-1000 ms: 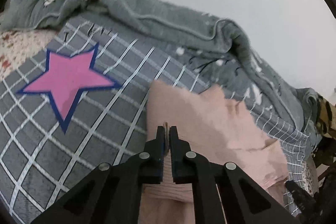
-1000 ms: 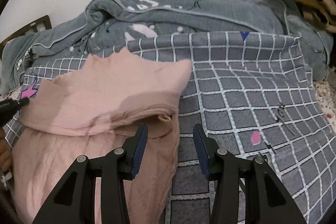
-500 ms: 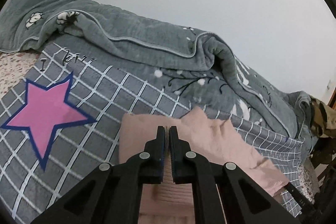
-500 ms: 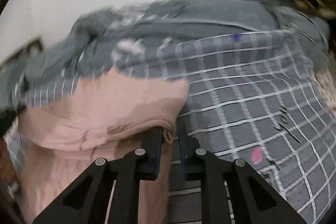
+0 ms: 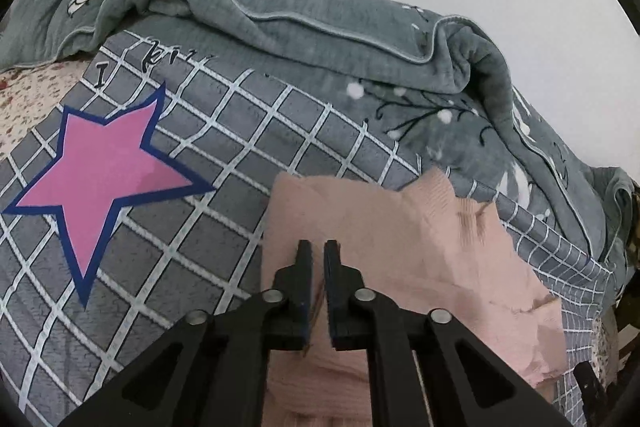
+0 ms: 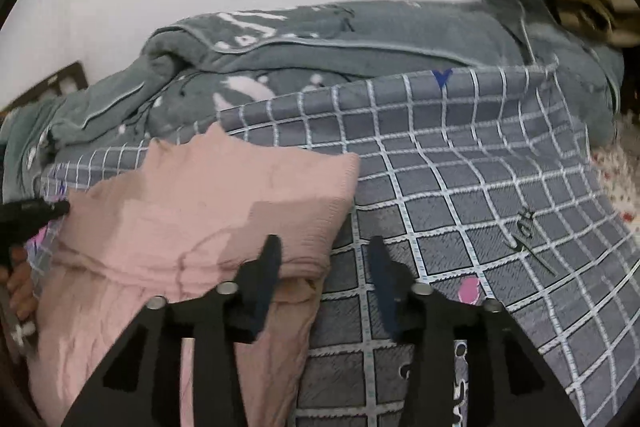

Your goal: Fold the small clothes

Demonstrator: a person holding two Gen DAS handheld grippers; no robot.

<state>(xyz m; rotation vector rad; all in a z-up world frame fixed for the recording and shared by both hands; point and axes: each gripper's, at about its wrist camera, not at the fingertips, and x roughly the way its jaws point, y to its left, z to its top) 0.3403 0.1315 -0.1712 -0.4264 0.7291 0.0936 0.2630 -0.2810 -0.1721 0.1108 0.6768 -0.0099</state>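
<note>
The pink knit top [image 5: 404, 247] lies on the bed, on a gray blanket with white squares [image 6: 460, 187]. Its upper part is folded down over the lower part, so one soft layer sits on another with a rounded fold edge. The lower part has a cable pattern, and the cloth looks bumpy and a bit wrinkled.

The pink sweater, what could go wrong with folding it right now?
1. The right gripper is open beside the sweater, holding nothing, so that side's folded flap may sag or slide out of line.
2. The left gripper looks nearly closed, with only a narrow gap at the tips. Its hold may be weak, and a pull could slip the fabric free.
3. The checked blanket underneath is wrinkled and soft, so the fold may come out crooked.
</note>
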